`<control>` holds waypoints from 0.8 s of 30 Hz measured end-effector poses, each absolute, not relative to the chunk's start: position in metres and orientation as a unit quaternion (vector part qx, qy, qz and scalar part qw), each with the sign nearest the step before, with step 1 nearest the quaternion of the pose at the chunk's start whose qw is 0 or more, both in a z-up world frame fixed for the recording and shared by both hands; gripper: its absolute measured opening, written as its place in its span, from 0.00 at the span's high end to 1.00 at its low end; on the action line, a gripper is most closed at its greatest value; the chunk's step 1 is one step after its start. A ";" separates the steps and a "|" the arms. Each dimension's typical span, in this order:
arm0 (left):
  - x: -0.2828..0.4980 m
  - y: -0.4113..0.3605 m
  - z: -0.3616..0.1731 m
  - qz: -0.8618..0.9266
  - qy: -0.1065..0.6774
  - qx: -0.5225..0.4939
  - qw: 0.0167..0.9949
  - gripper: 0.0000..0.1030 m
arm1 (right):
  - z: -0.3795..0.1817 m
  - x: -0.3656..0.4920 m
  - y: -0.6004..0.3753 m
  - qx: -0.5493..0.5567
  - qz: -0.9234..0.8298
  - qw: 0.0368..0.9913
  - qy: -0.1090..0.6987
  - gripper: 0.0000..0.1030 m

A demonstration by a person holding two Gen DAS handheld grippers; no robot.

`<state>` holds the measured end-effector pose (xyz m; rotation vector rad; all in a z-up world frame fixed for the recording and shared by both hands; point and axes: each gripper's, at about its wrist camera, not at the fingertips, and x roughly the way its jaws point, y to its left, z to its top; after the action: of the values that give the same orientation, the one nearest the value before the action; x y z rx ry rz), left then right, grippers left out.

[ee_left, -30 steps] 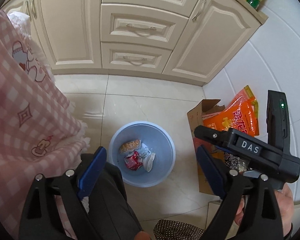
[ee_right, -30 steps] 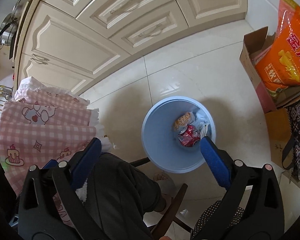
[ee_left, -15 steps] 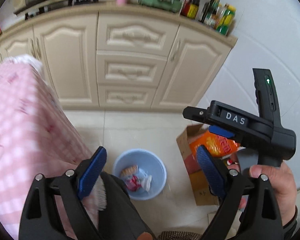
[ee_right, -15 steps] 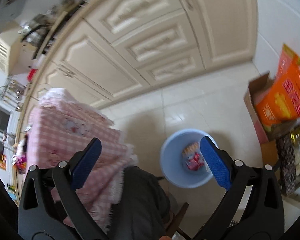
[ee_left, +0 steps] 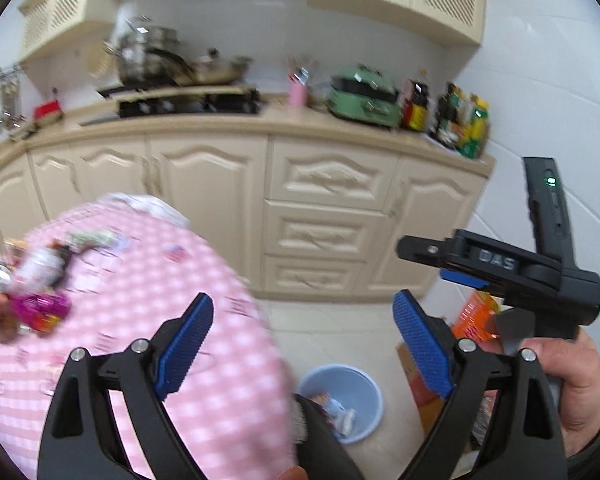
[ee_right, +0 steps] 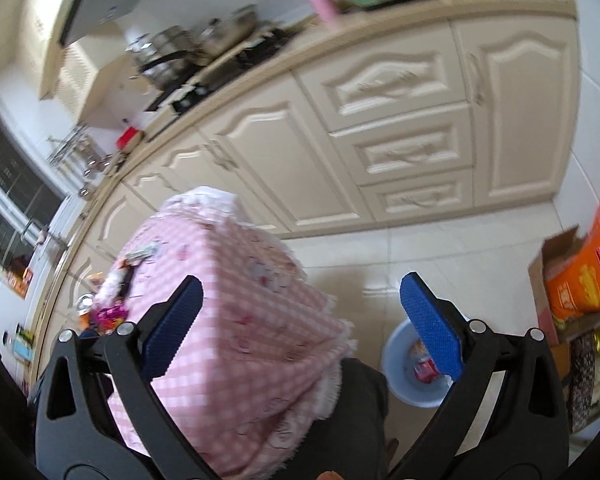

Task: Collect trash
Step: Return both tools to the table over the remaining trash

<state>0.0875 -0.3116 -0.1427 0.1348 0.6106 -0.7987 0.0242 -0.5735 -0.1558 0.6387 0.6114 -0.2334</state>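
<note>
Now both tongs are tilted up from the bin: left gripper (ee_left: 304, 350) and right gripper (ee_right: 302, 330) released, empty; blue bin (ee_left: 364, 390) lower, trash (ee_left: 36, 308) on table at left.

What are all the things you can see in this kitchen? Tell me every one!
Bin: one, light blue, on the floor beside the table, trash inside.
Table: one, pink checked cloth.
Trash pile: several blurred wrappers, purple, orange and white, on the table's far left.
Cabinets: cream doors and drawers under the counter.
Pots: metal, number unclear, on the stove.
Cooker: one, green, on the counter.
Cup: one, pink, holding utensils.
Bottles: several, at the counter's right end.
Cardboard box: one, brown, on the floor, holding an orange bag.
Left hand-held gripper: open, empty.
Right hand-held gripper: open, empty.
Hand: one, holding the right hand-held gripper.
</note>
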 end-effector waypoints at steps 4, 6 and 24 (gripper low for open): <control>0.096 -0.266 -0.120 -0.347 0.266 0.049 0.898 0.13 | -0.126 0.038 -0.532 0.274 -0.077 0.917 0.280 0.06; 0.100 -0.242 -0.112 -0.326 0.250 0.040 0.911 0.13 | -0.115 0.044 -0.511 0.258 -0.055 0.925 0.273 0.06; 0.150 -0.075 -0.108 -0.151 0.198 0.053 0.967 0.09 | -0.103 0.131 -0.357 0.143 0.065 0.945 0.287 0.06</control>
<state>0.1499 -0.0746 -0.1077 0.1073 0.4000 -0.3048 0.1311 -0.3565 -0.1034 0.2918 0.5841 0.1322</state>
